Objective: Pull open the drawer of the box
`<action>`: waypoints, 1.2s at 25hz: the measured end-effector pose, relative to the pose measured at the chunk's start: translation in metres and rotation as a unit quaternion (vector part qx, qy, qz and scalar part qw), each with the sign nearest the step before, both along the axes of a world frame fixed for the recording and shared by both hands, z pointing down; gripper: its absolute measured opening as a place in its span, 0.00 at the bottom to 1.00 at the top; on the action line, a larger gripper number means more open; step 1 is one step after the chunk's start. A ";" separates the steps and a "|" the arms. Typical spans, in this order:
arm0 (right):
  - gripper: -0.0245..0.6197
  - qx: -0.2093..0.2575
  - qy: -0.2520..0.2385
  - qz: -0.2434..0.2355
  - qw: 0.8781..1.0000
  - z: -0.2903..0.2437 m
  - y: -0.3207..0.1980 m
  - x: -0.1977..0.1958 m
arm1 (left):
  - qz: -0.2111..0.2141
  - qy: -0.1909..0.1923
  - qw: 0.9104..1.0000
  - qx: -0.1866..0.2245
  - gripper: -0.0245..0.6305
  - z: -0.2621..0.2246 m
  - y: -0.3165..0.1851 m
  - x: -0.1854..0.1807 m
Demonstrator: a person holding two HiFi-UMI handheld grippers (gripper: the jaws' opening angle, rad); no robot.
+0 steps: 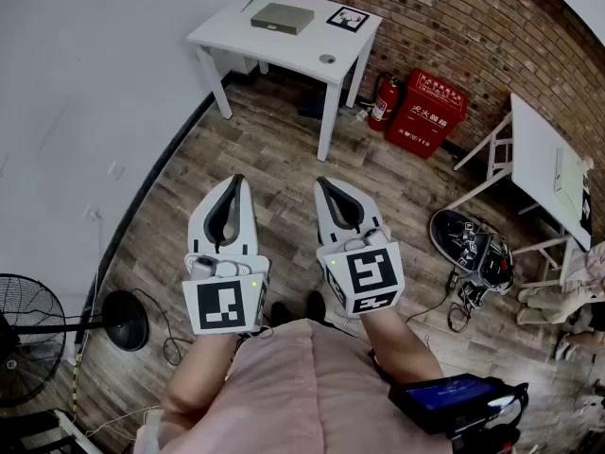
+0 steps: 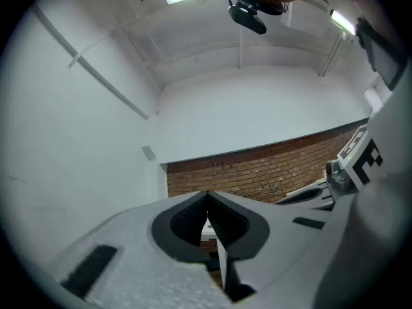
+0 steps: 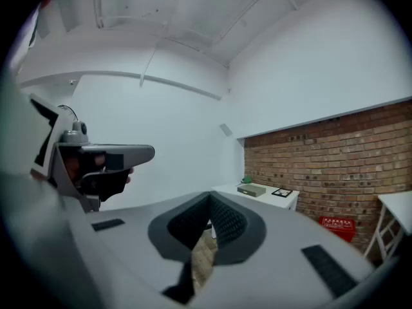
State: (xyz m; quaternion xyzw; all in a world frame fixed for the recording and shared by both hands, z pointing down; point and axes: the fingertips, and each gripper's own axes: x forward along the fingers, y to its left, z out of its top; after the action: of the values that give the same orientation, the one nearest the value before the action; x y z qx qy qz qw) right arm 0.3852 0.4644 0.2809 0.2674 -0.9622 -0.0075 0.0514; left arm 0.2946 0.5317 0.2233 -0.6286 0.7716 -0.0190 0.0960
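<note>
Far ahead on the white table [image 1: 293, 50] by the brick wall [image 1: 454, 17], flat grey rectangular box [image 1: 282, 17] with long side across the approach, well apart from white two-jaw left gripper [image 1: 236, 183] and right gripper [image 1: 323, 185], both closed tight and empty, neither clearly the nearer.

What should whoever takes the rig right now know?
Left gripper: shut, empty.
Right gripper: shut, empty, beside the left one.
Box: on the white table by the brick wall, across the floor, far from both grippers.
Done: nothing; the drawer does not look pulled out from here.
Left: walk up, grip the drawer front, pull it open.
</note>
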 end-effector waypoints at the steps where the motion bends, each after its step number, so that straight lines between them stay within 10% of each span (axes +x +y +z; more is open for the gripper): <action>1: 0.04 0.001 -0.001 -0.001 1.000 -0.001 -0.001 0.000 | 0.001 0.003 1.000 -0.002 0.05 0.000 -0.002 0.001; 15: 0.05 0.000 -0.008 0.017 1.000 0.004 -0.017 0.019 | -0.035 0.000 0.999 -0.028 0.05 0.013 -0.007 0.006; 18: 0.30 -0.009 -0.006 0.012 1.000 0.009 -0.025 0.025 | -0.042 0.019 0.999 -0.027 0.28 0.018 -0.011 0.007; 30: 0.30 -0.006 0.007 -0.011 1.000 0.027 -0.057 0.012 | -0.063 0.015 0.998 -0.022 0.26 0.027 -0.032 0.002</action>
State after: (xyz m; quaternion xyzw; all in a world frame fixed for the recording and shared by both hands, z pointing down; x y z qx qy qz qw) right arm 0.3970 0.4074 0.3083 0.2565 -0.9647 -0.0042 0.0600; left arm 0.2963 0.5001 0.2502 -0.5806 0.8106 -0.0325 0.0688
